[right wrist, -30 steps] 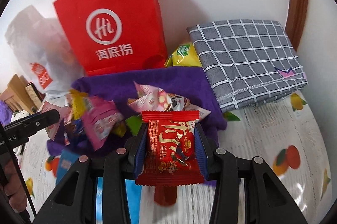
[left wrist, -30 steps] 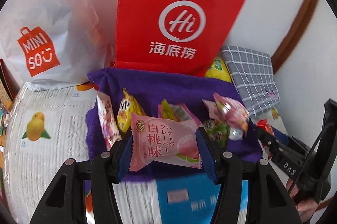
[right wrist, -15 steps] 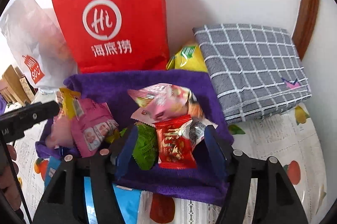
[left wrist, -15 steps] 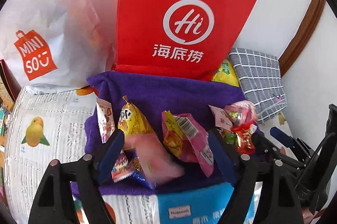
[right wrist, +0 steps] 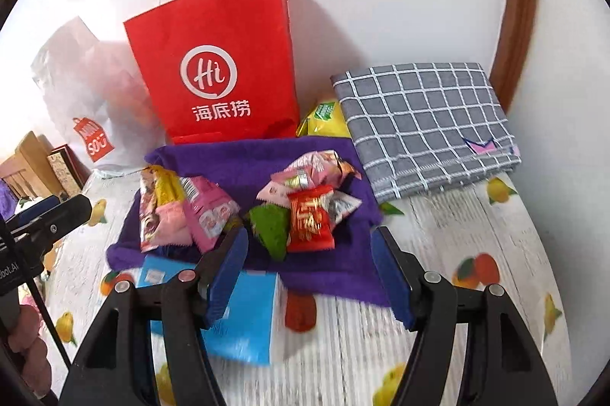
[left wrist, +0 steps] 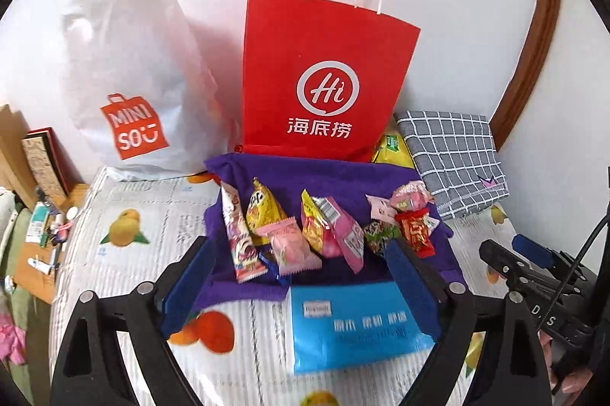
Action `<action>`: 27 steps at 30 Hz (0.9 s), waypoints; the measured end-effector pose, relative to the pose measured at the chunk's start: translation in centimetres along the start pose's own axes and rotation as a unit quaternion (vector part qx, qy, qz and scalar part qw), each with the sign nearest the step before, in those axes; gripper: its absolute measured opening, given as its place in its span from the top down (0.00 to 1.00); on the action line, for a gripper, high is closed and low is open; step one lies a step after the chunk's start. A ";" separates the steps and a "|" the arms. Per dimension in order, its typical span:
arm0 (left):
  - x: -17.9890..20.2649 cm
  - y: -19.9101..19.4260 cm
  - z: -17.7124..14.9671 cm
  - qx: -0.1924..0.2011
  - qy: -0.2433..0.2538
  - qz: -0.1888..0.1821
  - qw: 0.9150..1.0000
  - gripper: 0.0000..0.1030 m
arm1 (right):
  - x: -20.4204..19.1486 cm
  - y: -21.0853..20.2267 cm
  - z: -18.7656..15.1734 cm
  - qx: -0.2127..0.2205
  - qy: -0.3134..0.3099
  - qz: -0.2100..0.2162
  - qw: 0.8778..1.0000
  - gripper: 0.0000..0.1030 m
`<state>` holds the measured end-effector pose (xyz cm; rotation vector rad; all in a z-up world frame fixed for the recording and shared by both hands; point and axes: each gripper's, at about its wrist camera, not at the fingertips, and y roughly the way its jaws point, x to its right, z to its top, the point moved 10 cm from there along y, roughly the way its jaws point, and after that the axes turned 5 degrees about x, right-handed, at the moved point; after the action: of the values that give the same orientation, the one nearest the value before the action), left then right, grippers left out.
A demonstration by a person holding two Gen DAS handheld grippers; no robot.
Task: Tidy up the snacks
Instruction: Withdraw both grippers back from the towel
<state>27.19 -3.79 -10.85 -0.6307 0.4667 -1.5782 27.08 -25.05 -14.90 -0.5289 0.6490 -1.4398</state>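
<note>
Now both packets released. Left gripper [left wrist: 301, 276] empty, jaws opening; pink peach packet [left wrist: 291, 246] lies on purple towel [left wrist: 324, 173], 12 o'clock of jaws. Right gripper [right wrist: 309, 268] spread, empty; red candy packet [right wrist: 309, 219] on towel, 12 o'clock. Sorting continues: two piles forming.

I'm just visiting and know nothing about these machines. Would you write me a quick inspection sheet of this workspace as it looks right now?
Surface: fruit-print tablecloth, with a purple towel spread on it.
Job's things: snack packets piled on the towel, including a red packet.
Clutter: red paper bag, white Miniso bag, grey checked cloth, blue packet, yellow bag.
Grippers: left claw opening, nothing between its fingers; right claw open, empty.
Cables: black cable at the right claw.
Surroundings: white wall, brown wooden trim.
</note>
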 end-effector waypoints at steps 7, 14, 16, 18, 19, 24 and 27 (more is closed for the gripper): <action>0.1 -3.4 -1.9 0.005 -0.006 0.001 1.000 0.09 | 0.4 -4.5 -1.8 0.013 0.004 -0.009 1.000 0.16; 0.1 -6.0 -2.6 0.021 -0.006 0.006 1.000 0.08 | 0.7 -6.8 -3.2 0.017 0.007 -0.018 1.000 0.13; 0.3 -6.4 -2.7 0.023 -0.006 0.006 1.000 0.08 | 0.7 -7.2 -3.5 0.016 0.006 -0.020 1.000 0.13; 0.4 -6.7 -2.9 0.024 -0.004 0.007 1.000 0.08 | 0.8 -7.5 -3.7 0.015 0.007 -0.020 1.000 0.13; 0.4 -6.8 -2.9 0.024 -0.004 0.008 1.000 0.08 | 0.8 -7.6 -3.8 0.016 0.007 -0.020 1.000 0.13; 0.5 -7.1 -3.1 0.025 -0.002 0.008 1.000 0.08 | 0.9 -8.0 -4.1 0.014 0.008 -0.020 1.000 0.13; 0.6 -7.2 -3.1 0.025 -0.002 0.009 1.000 0.08 | 0.8 -8.2 -4.1 0.014 0.007 -0.019 1.000 0.12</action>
<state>19.66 -3.80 -8.65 -0.5901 0.4269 -1.5673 18.32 -26.22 -12.33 -0.5129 0.6311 -1.4878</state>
